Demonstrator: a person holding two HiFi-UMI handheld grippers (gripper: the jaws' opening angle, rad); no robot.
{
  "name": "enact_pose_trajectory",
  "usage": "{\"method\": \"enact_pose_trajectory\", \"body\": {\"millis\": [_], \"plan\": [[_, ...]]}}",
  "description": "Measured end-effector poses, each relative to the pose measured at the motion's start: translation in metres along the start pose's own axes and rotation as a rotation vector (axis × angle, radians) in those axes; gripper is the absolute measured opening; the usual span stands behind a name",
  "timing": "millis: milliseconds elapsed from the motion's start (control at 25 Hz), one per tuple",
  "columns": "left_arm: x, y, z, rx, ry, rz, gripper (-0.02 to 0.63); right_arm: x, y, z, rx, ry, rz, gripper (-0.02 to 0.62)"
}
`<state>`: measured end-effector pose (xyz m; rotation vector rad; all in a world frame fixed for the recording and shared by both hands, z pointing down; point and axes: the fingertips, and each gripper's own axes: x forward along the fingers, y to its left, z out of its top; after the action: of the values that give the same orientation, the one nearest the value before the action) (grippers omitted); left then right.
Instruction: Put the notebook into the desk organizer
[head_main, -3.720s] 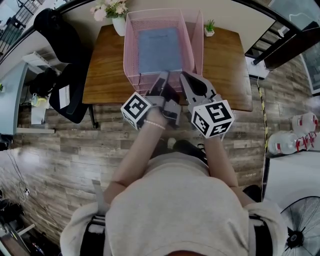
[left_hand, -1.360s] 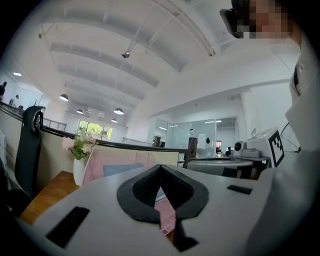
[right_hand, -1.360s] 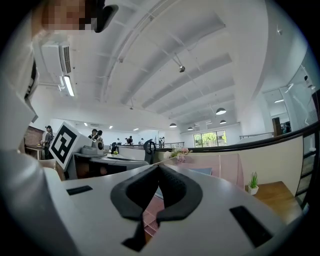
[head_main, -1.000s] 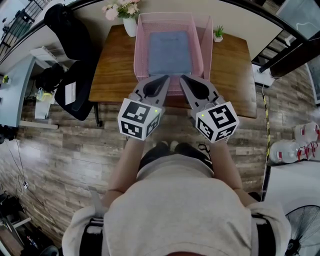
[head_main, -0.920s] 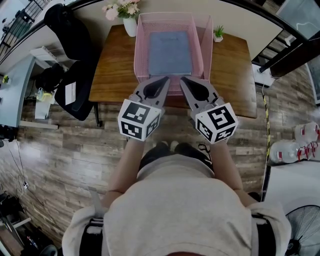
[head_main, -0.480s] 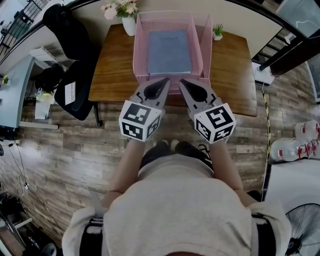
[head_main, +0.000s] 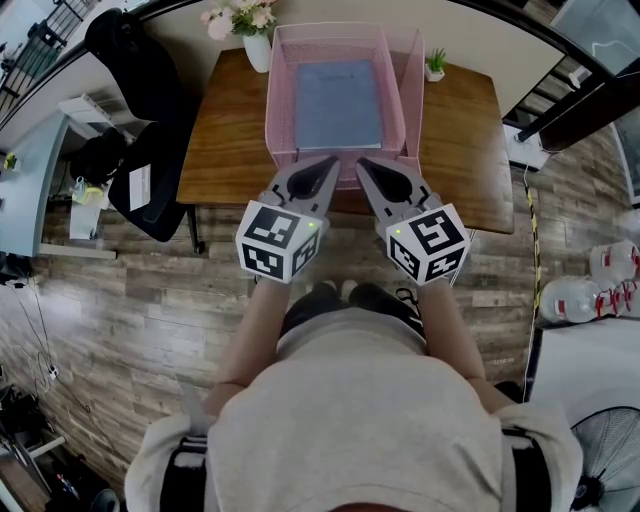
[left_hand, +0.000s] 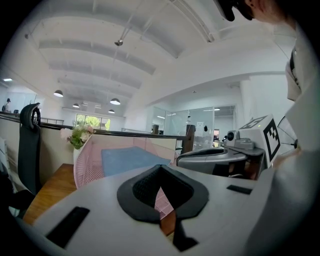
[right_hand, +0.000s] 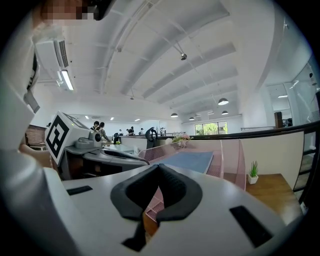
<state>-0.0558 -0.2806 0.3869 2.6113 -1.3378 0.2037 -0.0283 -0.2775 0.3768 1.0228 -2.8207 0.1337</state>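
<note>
A blue notebook (head_main: 338, 103) lies flat inside the pink mesh desk organizer (head_main: 279, 100) at the back of the wooden desk (head_main: 225, 140). Side by side at the desk's near edge, just short of the organizer's front wall, my left gripper (head_main: 328, 161) and right gripper (head_main: 361, 163) are both shut with nothing in them. The left gripper view looks over its closed jaws (left_hand: 160, 170) at the organizer (left_hand: 87, 160) and the notebook (left_hand: 130, 159). In the right gripper view the closed right gripper (right_hand: 159, 167) points at the organizer (right_hand: 231, 156) and the notebook (right_hand: 192, 161).
A white vase of flowers (head_main: 245, 28) stands at the organizer's left back corner, a small potted plant (head_main: 435, 63) to its right. A black chair (head_main: 140, 170) is left of the desk. Water bottles (head_main: 600, 285) and a fan (head_main: 600, 450) are on the floor at the right.
Since the earliest frame both grippers have drawn back from the organizer's front wall toward the person. Over the last second they have kept almost still.
</note>
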Motion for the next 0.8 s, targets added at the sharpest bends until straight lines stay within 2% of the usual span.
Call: {"method": "enact_pose_trajectory", "body": {"millis": [480, 800], "plan": [[0.0007, 0.0002, 0.0013, -0.032, -0.021, -0.003, 0.011, -0.0016, -0.0033, 0.0027, 0.029, -0.019, -0.003, 0.005], [0.0046, 0.0005, 0.0019, -0.019, -0.016, -0.013, 0.011, 0.0019, -0.0057, 0.0016, 0.036, -0.008, -0.005, 0.005]]}}
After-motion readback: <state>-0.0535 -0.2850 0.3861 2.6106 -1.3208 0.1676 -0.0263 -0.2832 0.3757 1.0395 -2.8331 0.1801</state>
